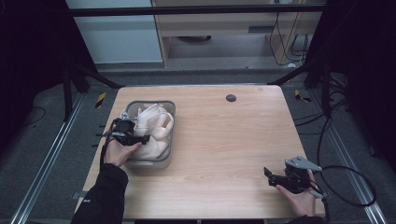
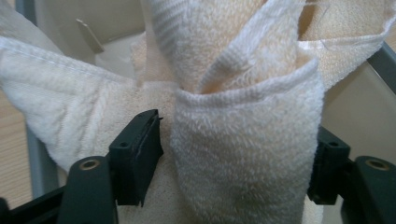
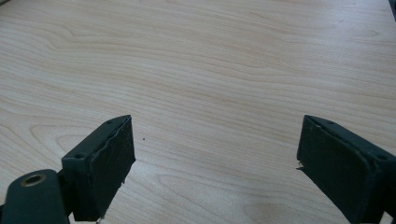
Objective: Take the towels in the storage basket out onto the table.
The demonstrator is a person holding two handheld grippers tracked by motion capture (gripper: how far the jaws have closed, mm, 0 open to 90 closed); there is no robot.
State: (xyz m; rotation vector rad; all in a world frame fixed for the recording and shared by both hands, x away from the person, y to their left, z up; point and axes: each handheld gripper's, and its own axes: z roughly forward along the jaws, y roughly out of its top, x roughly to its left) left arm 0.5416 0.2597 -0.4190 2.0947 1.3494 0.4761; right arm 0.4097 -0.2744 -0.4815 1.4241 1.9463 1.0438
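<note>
My left gripper [image 1: 140,138] is down in the grey basket [image 1: 169,122] on the left part of the surface [image 1: 224,140], where the cream towels [image 1: 156,126] are piled. In the left gripper view a rolled fold of towel [image 2: 243,154] sits between the fingers [image 2: 140,154]. The far one touches it, the near one stands just off, so no real grip. My right gripper [image 3: 215,163] is parked low over bare wood near the right corner, fingers [image 3: 109,163] spread wide with nothing between them.
</note>
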